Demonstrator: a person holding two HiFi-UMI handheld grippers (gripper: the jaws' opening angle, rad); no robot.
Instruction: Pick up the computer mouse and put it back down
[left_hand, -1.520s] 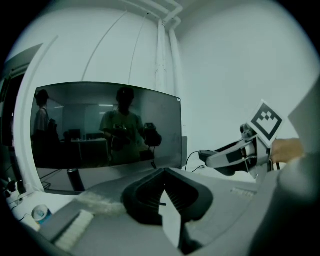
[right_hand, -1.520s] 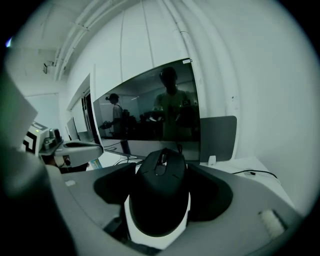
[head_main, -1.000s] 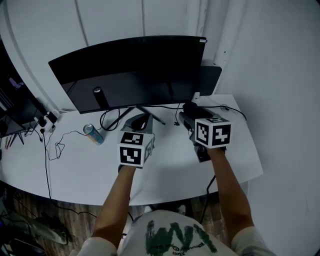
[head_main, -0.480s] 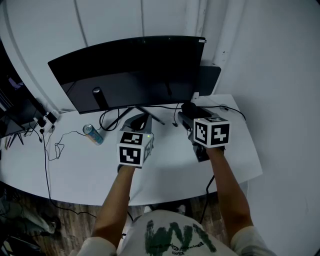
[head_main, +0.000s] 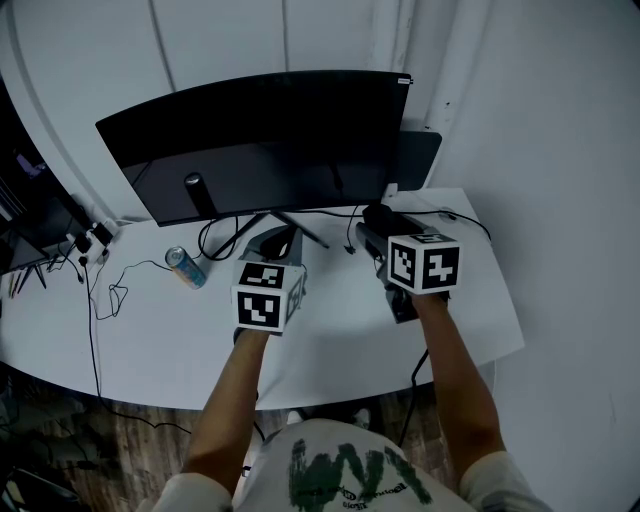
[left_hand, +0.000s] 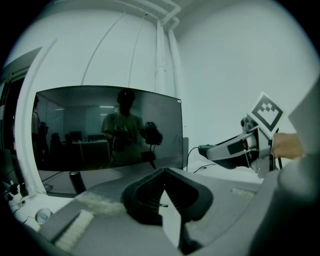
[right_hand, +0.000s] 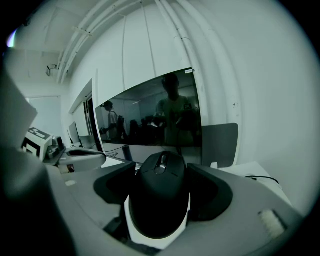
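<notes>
The black computer mouse (right_hand: 160, 195) sits between the two dark pads of my right gripper (right_hand: 161, 168), and both pads press on its sides. In the head view the mouse (head_main: 377, 216) shows just ahead of the right gripper (head_main: 376, 236), near the monitor's right end. I cannot tell whether it rests on the white desk (head_main: 150, 330) or hangs just above it. My left gripper (head_main: 278, 243) hovers over the desk's middle with its tips (left_hand: 164, 171) touching and nothing between them.
A wide curved monitor (head_main: 260, 140) stands behind both grippers on a splayed foot. A drink can (head_main: 187, 268) lies at the left among loose cables (head_main: 110, 295). The desk's front edge and right corner (head_main: 505, 340) are near the right arm.
</notes>
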